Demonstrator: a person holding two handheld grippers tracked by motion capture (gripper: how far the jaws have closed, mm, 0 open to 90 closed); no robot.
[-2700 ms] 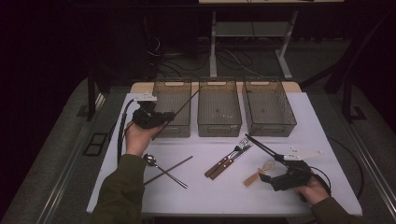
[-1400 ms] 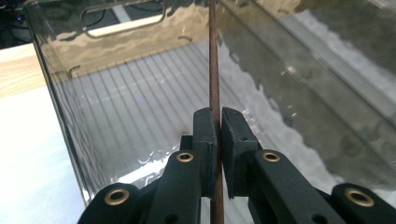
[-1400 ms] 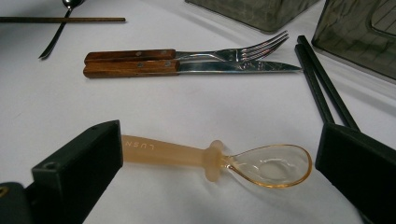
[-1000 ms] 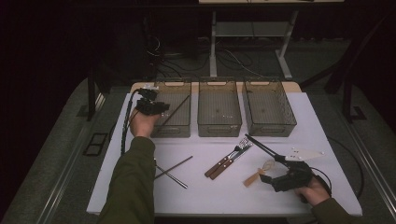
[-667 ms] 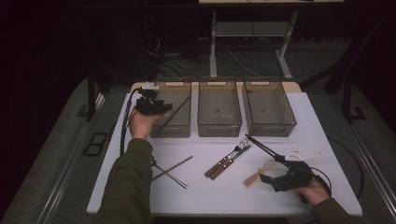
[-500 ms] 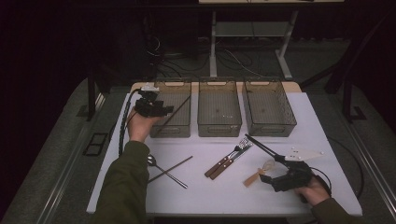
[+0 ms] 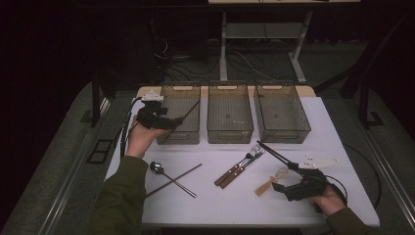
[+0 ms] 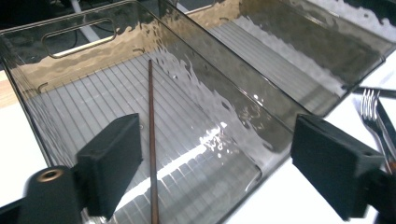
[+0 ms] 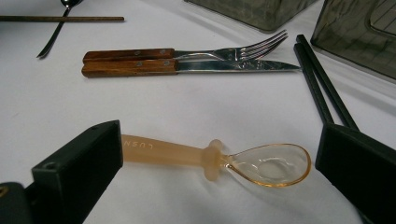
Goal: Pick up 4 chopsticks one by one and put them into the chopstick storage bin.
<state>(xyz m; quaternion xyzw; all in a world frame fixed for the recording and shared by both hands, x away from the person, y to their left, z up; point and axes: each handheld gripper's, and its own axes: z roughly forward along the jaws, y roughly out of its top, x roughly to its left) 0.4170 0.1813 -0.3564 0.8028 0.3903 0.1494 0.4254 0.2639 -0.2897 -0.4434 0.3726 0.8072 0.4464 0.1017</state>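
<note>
While both grippers' jaws spread, orange spoon handle reads "LUSN", rest hidden.

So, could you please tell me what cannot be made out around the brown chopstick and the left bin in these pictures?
- Brown chopstick: its near end is cut off by the bottom edge of the left gripper view.
- High view: whether that chopstick touches the left hand-held gripper is too small to tell.
- Left bin: its near wall lies behind the black jaws in the left gripper view.
- Middle bin: the pale specks inside are too small to identify in the high view.
</note>
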